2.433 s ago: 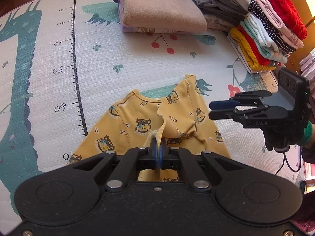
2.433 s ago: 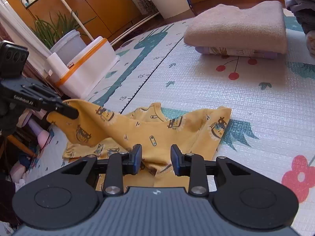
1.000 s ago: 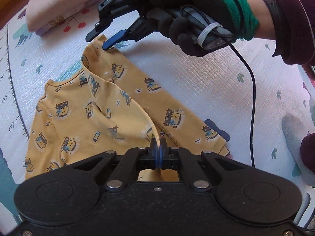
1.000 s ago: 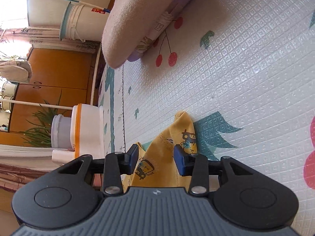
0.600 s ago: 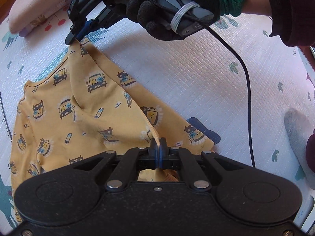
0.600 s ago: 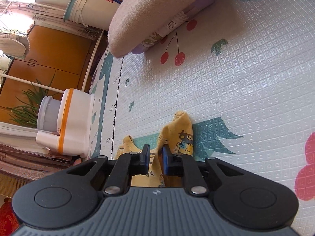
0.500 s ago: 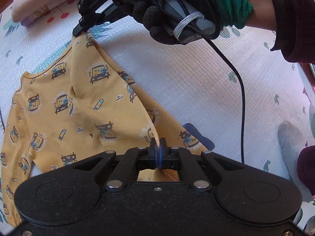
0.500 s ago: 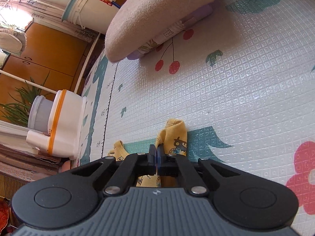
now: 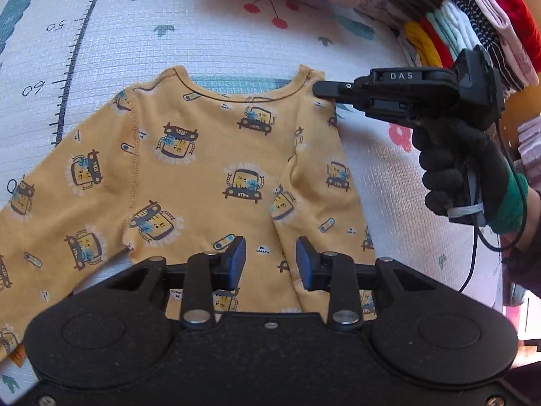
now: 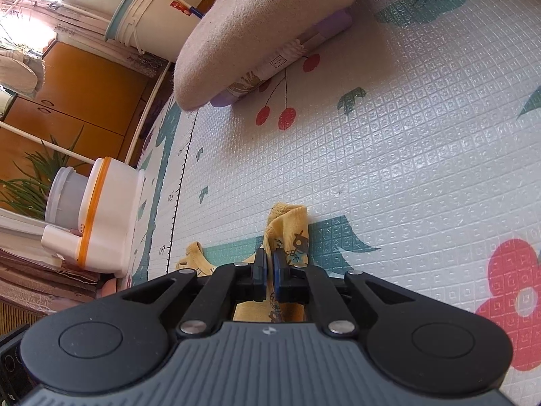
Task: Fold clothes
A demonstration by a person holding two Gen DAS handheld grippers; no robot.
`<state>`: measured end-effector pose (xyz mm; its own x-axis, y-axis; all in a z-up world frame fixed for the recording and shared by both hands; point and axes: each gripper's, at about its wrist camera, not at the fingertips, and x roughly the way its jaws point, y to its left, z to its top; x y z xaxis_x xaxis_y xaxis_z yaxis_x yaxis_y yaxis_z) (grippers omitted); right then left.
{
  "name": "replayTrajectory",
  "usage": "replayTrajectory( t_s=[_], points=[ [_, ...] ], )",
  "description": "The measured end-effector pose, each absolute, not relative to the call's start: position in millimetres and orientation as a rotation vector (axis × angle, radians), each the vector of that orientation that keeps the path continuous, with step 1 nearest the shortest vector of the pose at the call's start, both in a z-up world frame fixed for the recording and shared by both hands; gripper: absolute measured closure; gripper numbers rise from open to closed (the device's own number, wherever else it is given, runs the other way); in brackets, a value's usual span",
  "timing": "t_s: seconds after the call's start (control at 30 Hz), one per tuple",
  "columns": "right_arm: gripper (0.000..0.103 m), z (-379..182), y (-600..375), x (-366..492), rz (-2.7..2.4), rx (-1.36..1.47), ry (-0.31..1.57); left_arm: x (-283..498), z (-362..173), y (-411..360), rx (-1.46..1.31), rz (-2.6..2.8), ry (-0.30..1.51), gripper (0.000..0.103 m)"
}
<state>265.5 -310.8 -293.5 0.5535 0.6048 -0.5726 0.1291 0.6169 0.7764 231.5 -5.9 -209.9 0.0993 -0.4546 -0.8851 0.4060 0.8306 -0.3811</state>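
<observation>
A white play mat printed with a ruler scale, cherries and teal shapes covers the floor. On it lies a yellow long-sleeved baby top with a cartoon car print, spread flat with its neckline away from the left wrist camera and its right sleeve folded in over the body. A stack of folded clothes stands at the mat's far right, and a beige folded towel lies farther back. The right gripper, held in a black-gloved hand, has its fingers clamped on the top's shoulder edge beside the neckline. The left gripper hovers above the lower body, fingers apart and holding nothing
</observation>
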Motion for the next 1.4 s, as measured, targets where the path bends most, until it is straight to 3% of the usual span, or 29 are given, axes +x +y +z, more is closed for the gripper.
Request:
replayTrajectory(
  t_s=[0.27,0.4,0.57,0.63,0.77,1.0,1.07,1.2,1.4],
  points=[
    [0.096,-295,-309,265,0.335,0.854,0.964,243,-225,-13,-0.222,-0.677,1.332,0.073],
    [0.097,-295,-309,265,0.333,0.848,0.962,238,-232,-17,-0.216,-0.675,1.335,0.088],
    [0.097,-296,-309,264,0.334,0.850,0.956,239,-241,-9,-0.287,-0.654,1.355,0.089],
    [0.098,-296,-309,263,0.335,0.853,0.952,239,-240,-11,-0.270,-0.658,1.336,0.103],
    [0.100,-293,-311,259,0.287,0.844,0.916,228,-233,-17,-0.149,-0.672,1.289,0.103],
    [0.100,-293,-307,261,0.268,0.825,0.898,230,-236,-3,-0.249,-0.608,1.300,0.103],
    [0.095,-291,-307,263,0.280,0.813,0.907,230,-235,-3,-0.253,-0.611,1.299,0.103],
    [0.072,-278,-310,257,0.300,0.779,0.878,228,-229,1,-0.239,-0.614,1.296,0.103],
    [0.071,-258,-311,232,0.330,0.625,0.858,200,-212,-13,-0.042,-0.777,1.281,0.103]
  ],
)
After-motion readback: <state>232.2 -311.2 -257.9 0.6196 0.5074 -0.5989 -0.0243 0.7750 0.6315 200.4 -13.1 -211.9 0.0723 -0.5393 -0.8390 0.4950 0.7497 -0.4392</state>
